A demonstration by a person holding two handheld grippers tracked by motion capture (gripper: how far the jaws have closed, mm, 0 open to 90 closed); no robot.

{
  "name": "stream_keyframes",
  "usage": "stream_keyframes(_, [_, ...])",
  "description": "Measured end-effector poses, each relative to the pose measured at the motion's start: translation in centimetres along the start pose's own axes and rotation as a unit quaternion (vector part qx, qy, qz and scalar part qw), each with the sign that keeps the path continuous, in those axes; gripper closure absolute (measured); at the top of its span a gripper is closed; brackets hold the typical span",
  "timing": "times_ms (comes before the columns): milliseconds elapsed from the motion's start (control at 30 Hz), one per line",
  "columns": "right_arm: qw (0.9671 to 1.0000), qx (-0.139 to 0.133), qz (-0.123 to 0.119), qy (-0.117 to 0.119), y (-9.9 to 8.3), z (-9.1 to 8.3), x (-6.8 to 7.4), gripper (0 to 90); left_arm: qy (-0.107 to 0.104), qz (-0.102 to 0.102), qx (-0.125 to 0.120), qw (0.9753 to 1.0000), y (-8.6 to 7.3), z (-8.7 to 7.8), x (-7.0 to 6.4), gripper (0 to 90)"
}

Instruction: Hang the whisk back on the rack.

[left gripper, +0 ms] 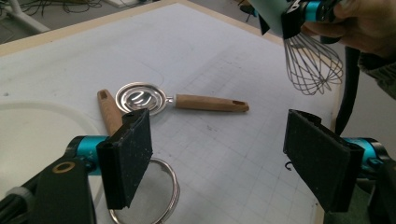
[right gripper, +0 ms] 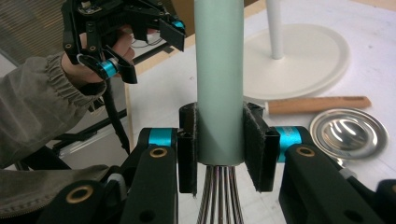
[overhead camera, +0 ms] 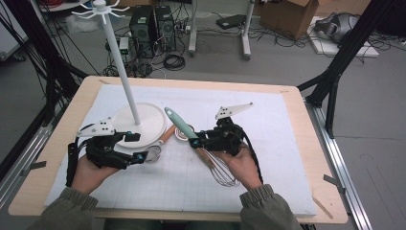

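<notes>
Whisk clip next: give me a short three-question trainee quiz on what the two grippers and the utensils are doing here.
1. True or false: the right gripper is shut on the whisk at its mint handle.
2. Multiple choice: the left gripper is (A) shut on the strainer, (B) open with nothing between its pads, (C) shut on the stand's pole.
3. Short answer: what does the white stand carry at the top of its pole?

Key:
1. True; the pads clamp the handle just above the wires.
2. B.
3. A ring of white hooks, all bare.
</notes>
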State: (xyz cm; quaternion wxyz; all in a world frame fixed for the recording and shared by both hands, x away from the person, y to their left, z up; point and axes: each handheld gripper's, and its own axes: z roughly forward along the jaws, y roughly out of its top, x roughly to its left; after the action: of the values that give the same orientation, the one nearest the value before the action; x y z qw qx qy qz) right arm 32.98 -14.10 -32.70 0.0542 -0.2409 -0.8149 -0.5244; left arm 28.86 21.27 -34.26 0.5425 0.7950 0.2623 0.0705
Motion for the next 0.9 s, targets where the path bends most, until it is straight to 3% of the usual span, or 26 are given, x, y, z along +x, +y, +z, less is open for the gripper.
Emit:
stream_keyframes(400, [0.9993, -0.002, -0.027, 0.027, 0.5, 2.8, 1.2, 69.3, -0.043, -0.012, -0.018, 0.9989, 1.0, 0.2, -0.4, 33.5])
stream_keyframes(600, [0.9981, 0.004, -0.046, 0.04, 0.7, 4.2, 2.0, 69.3, -0.067, -0.041, -0.034, 0.9964, 1.3, 0.3, -0.1, 38.6])
stream_keyframes(900, [0.9969, 0.004, -0.064, 0.045, 0.8, 5.6, 2.8, 69.3, -0.074, -0.052, -0.049, 0.9947, 1.4, 0.3, -0.1, 45.0])
